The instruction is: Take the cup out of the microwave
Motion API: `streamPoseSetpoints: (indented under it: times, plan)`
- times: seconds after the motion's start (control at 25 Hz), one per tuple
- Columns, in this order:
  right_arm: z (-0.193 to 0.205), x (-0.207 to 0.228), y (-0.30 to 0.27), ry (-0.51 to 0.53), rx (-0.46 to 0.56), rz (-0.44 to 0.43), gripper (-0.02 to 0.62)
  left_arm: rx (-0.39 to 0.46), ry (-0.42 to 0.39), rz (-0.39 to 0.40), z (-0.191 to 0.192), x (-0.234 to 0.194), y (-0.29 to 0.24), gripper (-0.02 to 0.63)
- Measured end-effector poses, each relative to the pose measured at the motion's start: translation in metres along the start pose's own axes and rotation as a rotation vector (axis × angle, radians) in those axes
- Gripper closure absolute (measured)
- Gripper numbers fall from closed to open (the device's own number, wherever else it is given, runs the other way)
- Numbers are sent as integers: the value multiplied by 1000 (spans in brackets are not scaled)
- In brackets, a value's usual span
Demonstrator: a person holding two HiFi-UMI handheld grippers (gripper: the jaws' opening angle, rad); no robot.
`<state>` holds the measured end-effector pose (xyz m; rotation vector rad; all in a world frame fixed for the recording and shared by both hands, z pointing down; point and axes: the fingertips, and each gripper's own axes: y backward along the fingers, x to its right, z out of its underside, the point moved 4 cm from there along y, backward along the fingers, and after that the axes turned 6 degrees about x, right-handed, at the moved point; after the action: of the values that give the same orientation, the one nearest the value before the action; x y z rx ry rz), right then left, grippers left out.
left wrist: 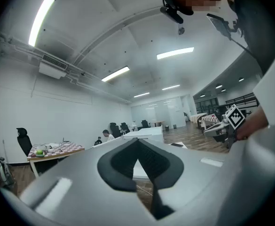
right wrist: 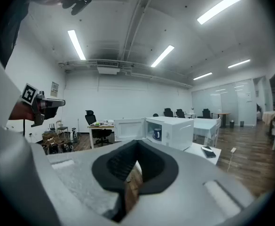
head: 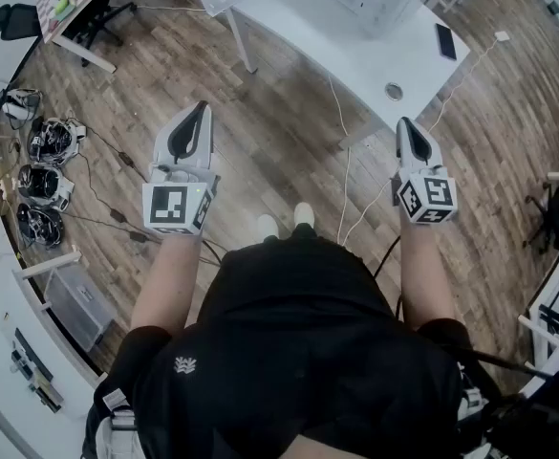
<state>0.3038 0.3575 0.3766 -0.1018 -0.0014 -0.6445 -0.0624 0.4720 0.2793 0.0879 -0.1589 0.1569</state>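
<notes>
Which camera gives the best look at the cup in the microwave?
Right gripper view: the blue cup stands in plain sight inside the open microwave. The head view only clips the microwave at its top edge; a cup can't be made out there. The left gripper view shows no cup.

I find no legible text, brand or number in any view. The cube (head: 177, 207) on the left gripper (head: 200, 110) and the cube (head: 426, 199) on the right gripper (head: 405, 124) carry only black-and-white square marker patterns, no characters. A small white emblem (head: 184, 364) on the black shirt (head: 289, 342) and a wall notice (right wrist: 55, 88) are too small to read.
</notes>
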Motion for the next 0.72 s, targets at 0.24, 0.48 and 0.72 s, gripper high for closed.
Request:
streamPoseSetpoints:
  times: [0.24, 0.48, 0.72]
  plan:
    - [5, 7, -1, -1, -1, -34, 594, 10, -18, -9, -8, 15, -8, 600]
    - [6, 26, -12, -35, 48, -89, 594, 14, -27, -37, -7, 35, -24, 600]
    - [17, 39, -27, -73, 48, -73, 594, -6, -31, -68, 0, 34, -27, 600]
